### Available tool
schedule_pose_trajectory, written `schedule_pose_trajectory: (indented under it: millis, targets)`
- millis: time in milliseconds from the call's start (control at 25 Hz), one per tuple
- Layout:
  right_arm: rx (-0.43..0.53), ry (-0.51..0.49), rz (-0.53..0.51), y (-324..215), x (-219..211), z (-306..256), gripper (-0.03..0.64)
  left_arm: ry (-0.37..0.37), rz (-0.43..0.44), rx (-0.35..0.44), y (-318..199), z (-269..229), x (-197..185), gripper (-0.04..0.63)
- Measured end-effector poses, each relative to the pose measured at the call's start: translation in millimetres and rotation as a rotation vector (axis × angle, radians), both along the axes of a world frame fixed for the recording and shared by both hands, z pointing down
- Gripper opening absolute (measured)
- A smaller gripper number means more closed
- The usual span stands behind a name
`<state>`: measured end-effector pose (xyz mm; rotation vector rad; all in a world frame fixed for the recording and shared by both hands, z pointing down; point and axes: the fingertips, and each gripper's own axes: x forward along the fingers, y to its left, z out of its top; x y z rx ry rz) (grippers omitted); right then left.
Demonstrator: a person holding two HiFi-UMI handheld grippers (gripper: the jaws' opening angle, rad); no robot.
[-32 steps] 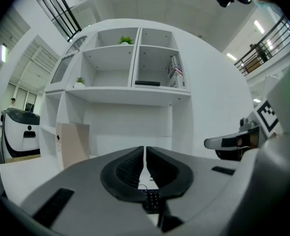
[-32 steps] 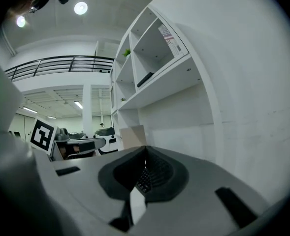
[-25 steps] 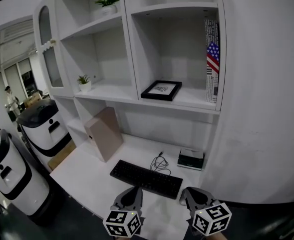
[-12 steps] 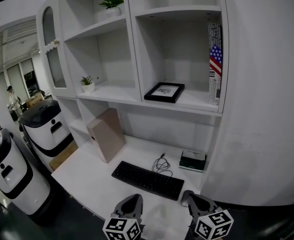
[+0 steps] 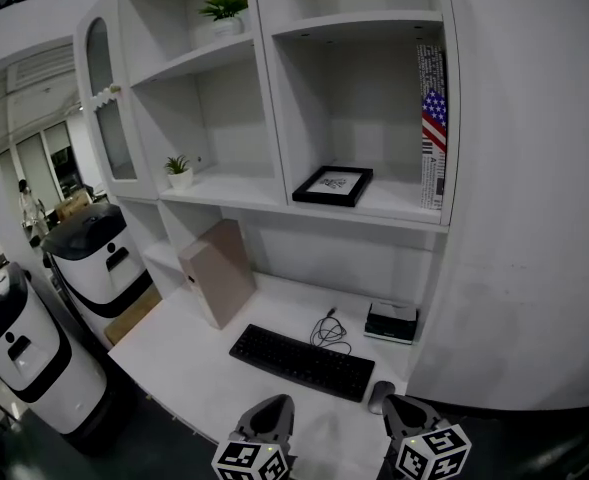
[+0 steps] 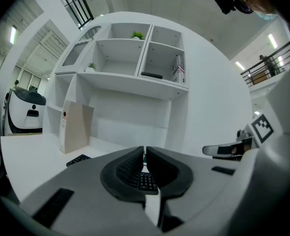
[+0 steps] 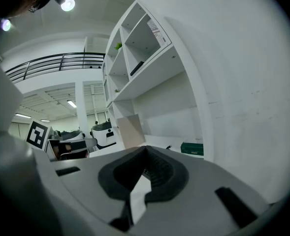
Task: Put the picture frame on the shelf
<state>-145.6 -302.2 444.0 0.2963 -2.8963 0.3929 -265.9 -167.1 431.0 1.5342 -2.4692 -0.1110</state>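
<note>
We see the black picture frame (image 5: 333, 185) lying flat on the shelf (image 5: 394, 209), near upright books (image 5: 432, 138) with a stars-and-stripes flag on the spine; their print is too small for us to read. Our left gripper (image 6: 145, 152) and right gripper (image 7: 144, 151) both have their jaws closed together on nothing; both hang low over the front of the worktop (image 5: 189, 353), near the keyboard (image 5: 300, 361).

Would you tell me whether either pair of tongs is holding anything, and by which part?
Nothing is held: left tongs and right tongs are both shut and empty; the picture frame lies on the shelf.
</note>
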Motion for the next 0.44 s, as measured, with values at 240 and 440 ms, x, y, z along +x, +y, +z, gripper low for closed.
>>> schedule_pose_trajectory:
  millis: [240,440]
  targets:
    - [-0.003,-0.003,0.005,-1.4,-5.1,2.9,0.000,-0.008,0.001,-0.022,-1.1,2.5,-2.7,0.025]
    - [0.007,-0.010,0.007,-8.9,-5.8,9.5,0.000,-0.008,-0.009,-0.018,-2.4,4.6,-4.5,0.025]
